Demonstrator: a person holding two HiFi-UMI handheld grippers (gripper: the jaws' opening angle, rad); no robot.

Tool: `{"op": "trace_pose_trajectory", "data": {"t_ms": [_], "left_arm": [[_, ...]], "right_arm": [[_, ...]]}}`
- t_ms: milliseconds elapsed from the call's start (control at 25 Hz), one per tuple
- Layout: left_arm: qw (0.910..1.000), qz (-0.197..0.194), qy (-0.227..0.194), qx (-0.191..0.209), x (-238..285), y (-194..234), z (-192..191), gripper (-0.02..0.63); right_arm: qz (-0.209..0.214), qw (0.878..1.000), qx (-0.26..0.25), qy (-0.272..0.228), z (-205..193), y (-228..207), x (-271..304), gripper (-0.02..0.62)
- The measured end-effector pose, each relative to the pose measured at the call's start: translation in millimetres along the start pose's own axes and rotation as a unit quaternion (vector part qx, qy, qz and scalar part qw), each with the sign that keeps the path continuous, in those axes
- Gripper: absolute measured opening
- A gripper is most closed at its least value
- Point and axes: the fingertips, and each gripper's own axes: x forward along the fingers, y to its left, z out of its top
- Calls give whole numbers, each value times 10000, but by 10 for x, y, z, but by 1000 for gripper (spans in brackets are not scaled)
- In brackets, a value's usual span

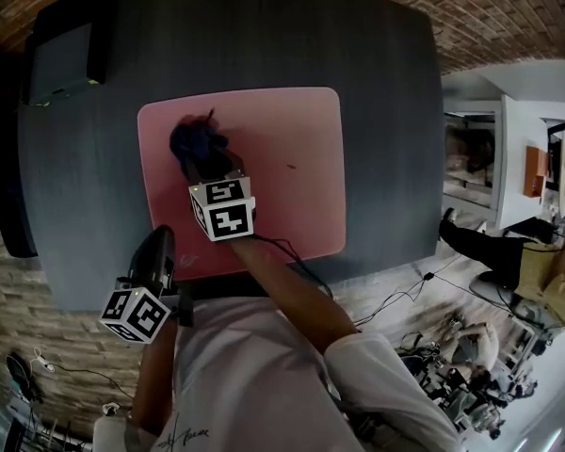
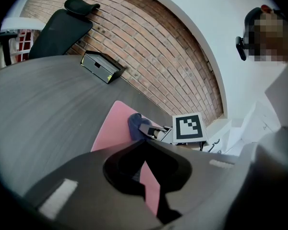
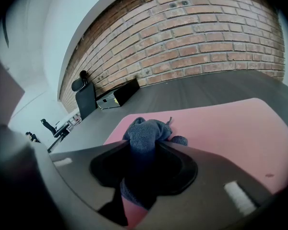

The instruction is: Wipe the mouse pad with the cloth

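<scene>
Right tool (image 3: 144, 150): jaws clamped on one dark blue cloth (image 3: 145, 131), bunched and pressed onto the mouse pad (image 3: 221, 123), left part, toward its far edge. Left tool (image 2: 144, 145): jaws closed together, nothing held, at the mouse pad's near left corner. Count: two tools, one cloth, one pink mouse pad, flat on one dark desk (image 1: 377, 55).

setting: office | dark desk (image 1: 377, 64) | office chair (image 2: 57, 30) | brick wall (image 3: 206, 37)
</scene>
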Motion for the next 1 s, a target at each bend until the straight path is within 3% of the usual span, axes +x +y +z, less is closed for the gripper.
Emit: {"op": "trace_pose_trajectory", "data": {"t_ms": [1000], "left_arm": [[9997,159,-172,86,-120,-18,26,8]], "right_arm": [[560,9981,-145,224,-311,465,-89,141]]}}
